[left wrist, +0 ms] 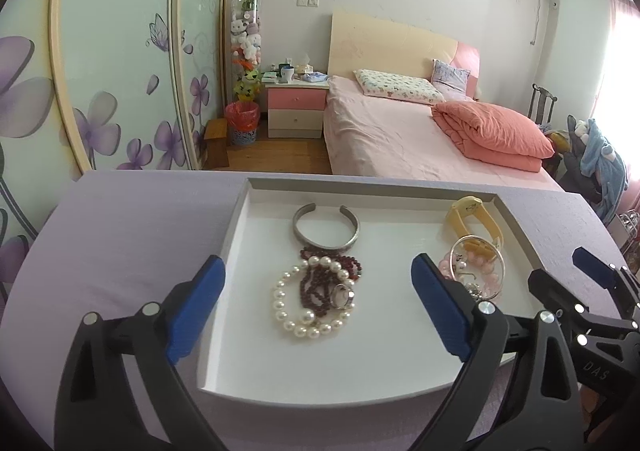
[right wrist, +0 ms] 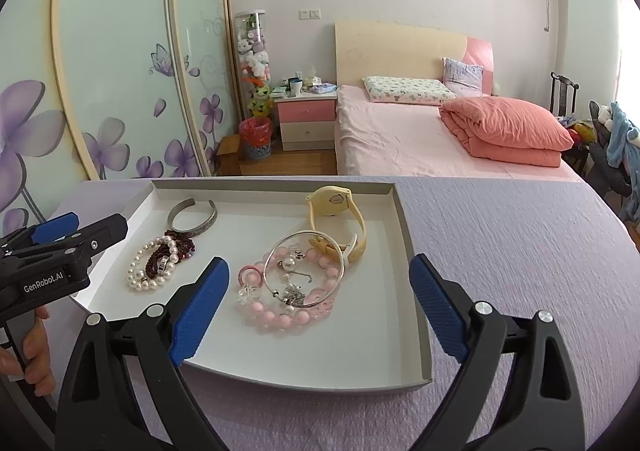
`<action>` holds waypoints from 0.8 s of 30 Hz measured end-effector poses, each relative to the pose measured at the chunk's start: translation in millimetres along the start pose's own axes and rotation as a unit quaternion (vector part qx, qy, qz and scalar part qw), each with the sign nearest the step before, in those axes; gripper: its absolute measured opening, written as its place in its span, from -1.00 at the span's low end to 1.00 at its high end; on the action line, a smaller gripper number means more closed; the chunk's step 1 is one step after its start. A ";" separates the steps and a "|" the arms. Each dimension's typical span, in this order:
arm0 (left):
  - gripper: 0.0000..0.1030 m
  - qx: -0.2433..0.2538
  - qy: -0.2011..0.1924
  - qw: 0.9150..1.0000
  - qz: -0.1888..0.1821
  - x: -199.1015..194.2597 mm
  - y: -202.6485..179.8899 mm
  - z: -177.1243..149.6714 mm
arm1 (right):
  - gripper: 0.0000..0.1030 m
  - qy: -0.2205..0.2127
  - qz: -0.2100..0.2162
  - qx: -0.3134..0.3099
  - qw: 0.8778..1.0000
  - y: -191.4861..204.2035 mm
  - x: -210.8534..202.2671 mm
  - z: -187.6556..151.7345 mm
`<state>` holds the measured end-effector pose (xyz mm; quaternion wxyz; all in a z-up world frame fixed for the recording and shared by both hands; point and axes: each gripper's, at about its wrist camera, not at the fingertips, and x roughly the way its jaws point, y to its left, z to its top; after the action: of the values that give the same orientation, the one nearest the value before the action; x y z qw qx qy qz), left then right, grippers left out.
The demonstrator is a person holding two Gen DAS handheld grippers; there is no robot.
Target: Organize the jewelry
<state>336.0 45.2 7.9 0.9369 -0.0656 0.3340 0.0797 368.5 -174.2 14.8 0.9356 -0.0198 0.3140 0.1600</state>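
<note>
fingers: left gripper [left wrist: 318, 307] wide open, nothing held, blue pads hovering either side of the pearl bracelet [left wrist: 308, 297] pile. right gripper [right wrist: 320, 305] also wide open and empty, pads straddling the pink bead bracelet [right wrist: 294, 297] pile.

all jewelry sits in the tray [right wrist: 414, 271] on the purple table [right wrist: 520, 251]. two clumps: near the tray's left edge, pearl bracelet tangled with dark red beads [left wrist: 320, 277] and a ring [left wrist: 343, 296], silver cuff [left wrist: 326, 229] just behind, touching the beads. toward the right edge, pink beads under a silver bangle [right wrist: 308, 273] with charms, yellow watch [right wrist: 338, 225] behind them near the far right corner, its strap overlapping the bangle.

judgement: sorting not started, both clumps still mixed.

risks:
- grabbing one strand likely drags the tangled neighbours along, then drops them outside the tray.
- ring is small and sits on top of beads, easy to knock loose or miss.
- round beads may roll out of the pads on closing.
- both grippers are close together, collision likely if they reach the tray's middle together.
</note>
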 end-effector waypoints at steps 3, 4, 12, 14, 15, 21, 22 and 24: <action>0.86 0.004 -0.003 1.000 0.007 -4.3 3.2 -3.3 | 0.81 0.000 -0.001 0.000 1.000 2.4 -2.8 -1.7; 0.86 0.007 -0.005 1.000 0.012 -6.8 4.6 -5.1 | 0.81 0.000 -0.001 -0.001 1.000 3.1 -3.7 -2.2; 0.89 0.009 -0.022 1.000 0.020 -36.1 17.5 -25.2 | 0.97 -0.011 -0.008 0.014 1.000 6.6 -23.5 -14.4; 0.91 0.002 -0.028 1.000 0.015 -48.2 23.4 -33.6 | 0.97 -0.011 -0.004 0.021 1.000 8.0 -29.2 -19.8; 0.93 -0.002 -0.032 0.999 0.010 -54.9 26.2 -38.6 | 0.97 -0.011 -0.002 0.024 1.000 9.3 -32.3 -23.0; 0.96 -0.011 -0.060 0.998 -0.011 -90.1 29.3 -62.5 | 0.97 -0.020 0.009 0.019 1.000 20.2 -50.3 -38.8; 0.96 -0.009 -0.065 0.998 -0.014 -95.5 28.9 -66.7 | 0.97 -0.024 0.009 0.015 1.000 22.2 -54.4 -41.4; 0.96 -0.006 -0.071 0.997 -0.020 -105.0 27.0 -74.4 | 0.97 -0.031 0.010 0.012 0.999 23.9 -61.6 -45.2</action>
<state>204.7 47.4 15.7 0.9593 -0.0715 0.2648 0.0674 288.5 -175.5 16.6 0.9434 -0.0002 0.2868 0.1666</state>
